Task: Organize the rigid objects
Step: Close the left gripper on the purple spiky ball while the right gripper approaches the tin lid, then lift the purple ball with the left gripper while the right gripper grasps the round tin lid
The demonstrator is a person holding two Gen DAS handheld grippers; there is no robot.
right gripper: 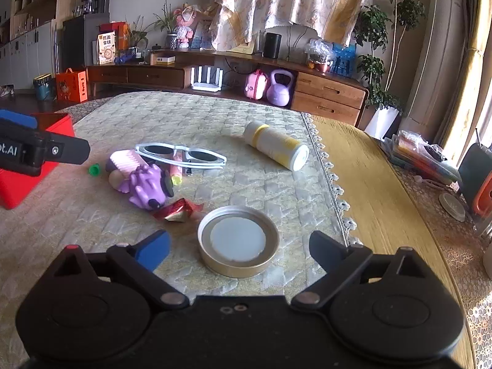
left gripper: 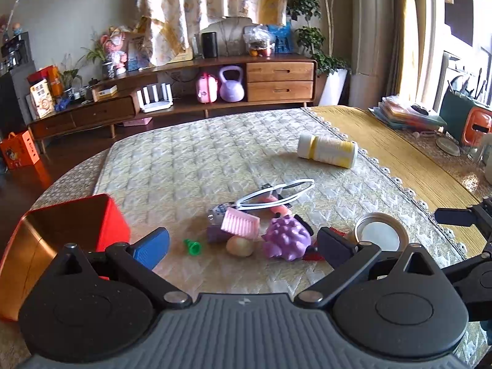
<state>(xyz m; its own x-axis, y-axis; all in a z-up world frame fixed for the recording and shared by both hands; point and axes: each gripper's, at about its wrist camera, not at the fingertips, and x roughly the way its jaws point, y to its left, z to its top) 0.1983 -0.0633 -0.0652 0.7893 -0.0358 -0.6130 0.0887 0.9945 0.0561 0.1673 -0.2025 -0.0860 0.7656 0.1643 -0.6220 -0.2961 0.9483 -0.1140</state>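
Holding both grippers spread wide and empty, I see my right gripper (right gripper: pixel 238 253) hang just above the metal lid (right gripper: pixel 238 241), its fingers either side. My left gripper (left gripper: pixel 243 246) faces the toy pile: purple toy (left gripper: pixel 286 240), pink brush (left gripper: pixel 240 221), sunglasses (left gripper: pixel 276 193). Red box (left gripper: pixel 61 230) sits left; bottle (left gripper: pixel 327 150) lies farther off.

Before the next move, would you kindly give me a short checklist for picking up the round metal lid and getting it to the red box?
1. Right hand-held gripper open: ok, fingers apart, nothing between the pads.
2. Metal lid lined up between the fingers: ok, it lies flat just ahead.
3. Lid clear of neighbours: ok, the red foil wrapper lies beside it, apart.
4. Red box open and free: ok, no lid on it; contents cannot tell.
5. Left hand-held gripper empty: ok, open over the toy pile.
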